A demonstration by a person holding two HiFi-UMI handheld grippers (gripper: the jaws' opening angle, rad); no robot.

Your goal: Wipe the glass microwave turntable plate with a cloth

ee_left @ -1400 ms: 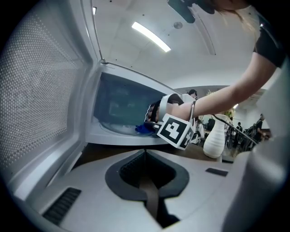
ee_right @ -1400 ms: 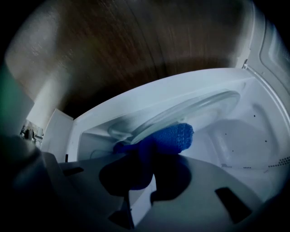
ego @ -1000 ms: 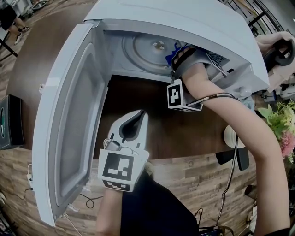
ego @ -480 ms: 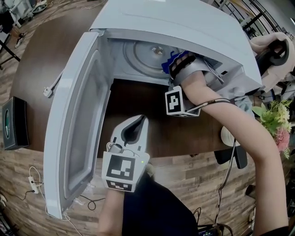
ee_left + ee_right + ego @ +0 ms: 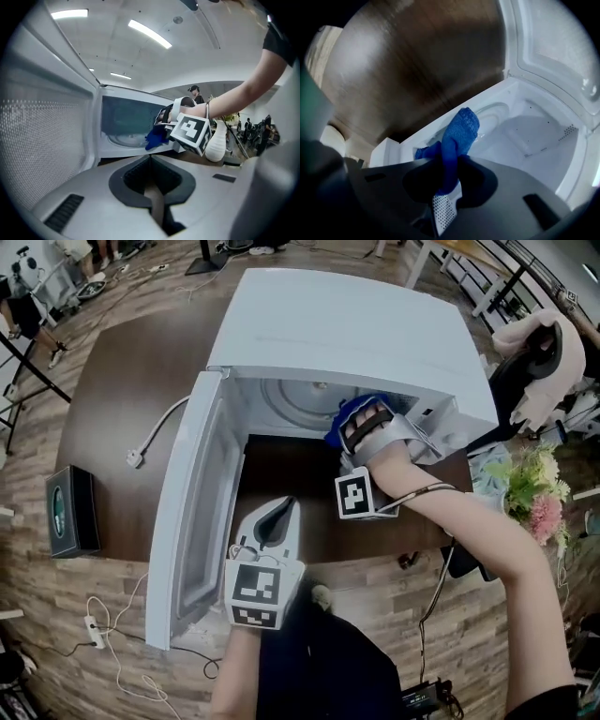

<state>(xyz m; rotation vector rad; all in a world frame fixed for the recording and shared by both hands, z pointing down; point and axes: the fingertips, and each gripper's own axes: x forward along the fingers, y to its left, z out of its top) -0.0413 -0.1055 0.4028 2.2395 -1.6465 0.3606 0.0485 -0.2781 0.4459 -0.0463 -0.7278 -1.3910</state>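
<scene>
A white microwave (image 5: 347,334) stands on a dark wooden table with its door (image 5: 192,531) swung open to the left. The glass turntable plate (image 5: 298,397) lies on the cavity floor; it also shows in the right gripper view as the plate (image 5: 493,116) and in the left gripper view as the plate (image 5: 123,139). My right gripper (image 5: 349,427) is at the right of the cavity mouth, shut on a blue cloth (image 5: 459,131) that hangs over the plate's near edge. My left gripper (image 5: 283,507) hovers over the table before the opening, shut on nothing.
A black box (image 5: 70,512) sits on the table's left edge, with a plug and cable (image 5: 136,458) beside the door. Flowers (image 5: 534,493) and a white vase (image 5: 216,140) stand to the right. A power strip (image 5: 94,629) lies on the floor.
My right gripper with the blue cloth has drawn back from over the plate to the front of the cavity. The head view has pulled back. My left gripper has barely moved.
</scene>
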